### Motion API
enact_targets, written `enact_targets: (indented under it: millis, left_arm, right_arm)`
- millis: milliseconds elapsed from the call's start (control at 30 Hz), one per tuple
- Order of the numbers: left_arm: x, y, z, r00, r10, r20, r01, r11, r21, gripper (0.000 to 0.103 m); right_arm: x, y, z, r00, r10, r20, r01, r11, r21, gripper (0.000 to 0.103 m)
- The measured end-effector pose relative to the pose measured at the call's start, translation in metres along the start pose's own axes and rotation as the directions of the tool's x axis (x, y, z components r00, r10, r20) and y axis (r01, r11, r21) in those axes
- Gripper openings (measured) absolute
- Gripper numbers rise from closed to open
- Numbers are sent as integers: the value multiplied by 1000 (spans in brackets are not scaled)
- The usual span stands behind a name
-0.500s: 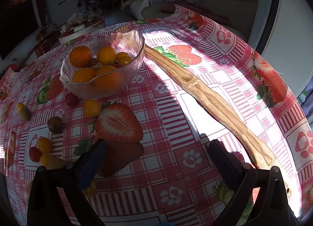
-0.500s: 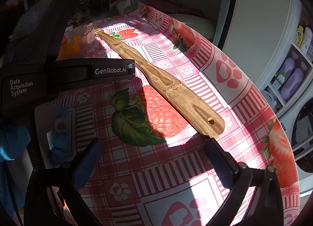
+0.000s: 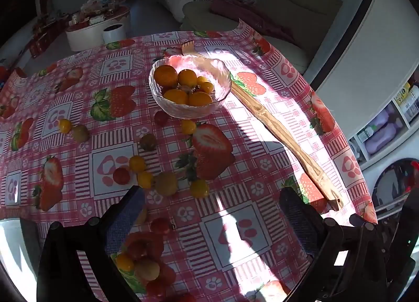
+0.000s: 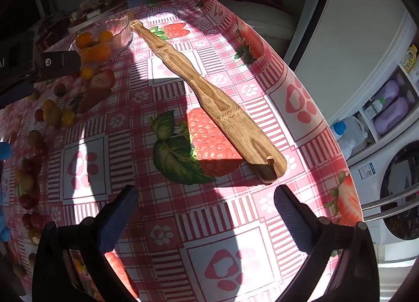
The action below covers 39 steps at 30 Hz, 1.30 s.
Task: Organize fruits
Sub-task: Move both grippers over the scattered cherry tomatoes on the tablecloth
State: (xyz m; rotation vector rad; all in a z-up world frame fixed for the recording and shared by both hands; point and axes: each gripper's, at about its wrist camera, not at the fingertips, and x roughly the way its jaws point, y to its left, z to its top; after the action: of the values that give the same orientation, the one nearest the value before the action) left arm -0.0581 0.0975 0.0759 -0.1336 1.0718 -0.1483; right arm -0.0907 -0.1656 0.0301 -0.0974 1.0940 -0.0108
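A glass bowl (image 3: pixel 167 104) holding several orange fruits (image 3: pixel 165 75) stands mid-table; it also shows far left in the right wrist view (image 4: pixel 123 31). Small yellow, red and greenish fruits lie loose on the strawberry tablecloth: one yellow (image 3: pixel 188 126) by the bowl, a cluster (image 3: pixel 144 179) nearer, more (image 3: pixel 146 268) beside my left finger. My left gripper (image 3: pixel 212 213) is open and empty, raised above the cloth, well short of the bowl. My right gripper (image 4: pixel 205 210) is open and empty just before the end of the wooden back scratcher (image 4: pixel 222 113).
The long wooden back scratcher (image 3: pixel 285 139) lies diagonally from the bowl toward the table's right edge (image 3: pixel 366 197). Beyond that edge stand a washing machine (image 4: pixel 392 197) and shelves with bottles (image 4: pixel 387 108). A sofa (image 3: pixel 262 9) is behind the table.
My left gripper has pulled back and risen from the bowl, so more table and loose fruit show. My right gripper has shifted slightly; the left gripper's body now blocks less of its view.
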Motion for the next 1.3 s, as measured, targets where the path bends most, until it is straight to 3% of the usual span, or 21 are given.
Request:
enact_targets:
  millis: [133,300,400,500,633,967,1300]
  left_arm:
    - [-20,35,-34,990,131,-55,-134,990,-39,103]
    - [-26,74,-75,975,172,-140,-190,973,-128,103]
    - [-28,91,-87,972,151,-182,-187,962,-200,103]
    - [-27,99,-91,963,153,-221,-202,954,-221,103]
    - [-30,100,-91,954,211,-215,-253,949,-188,103]
    - [-24,99,-91,946,216,-240,-260,951,-169,103]
    - [-18,101,-92,941,228,-251,-274,947,-167,103]
  right_arm:
    - [-19,10,2,997,72,-38,-72,997,16,103]
    - [-33,39,0,989,112,-98,-114,993,-18,103]
    - [-39,53,-3,982,149,-120,-153,988,-27,103]
    - [-44,63,-5,978,162,-132,-167,986,-29,103]
    - [-48,68,-7,972,182,-147,-186,982,-15,103]
    - [-47,74,-17,958,186,-218,-195,981,-21,103]
    - [-42,73,-17,951,199,-237,-201,979,14,103]
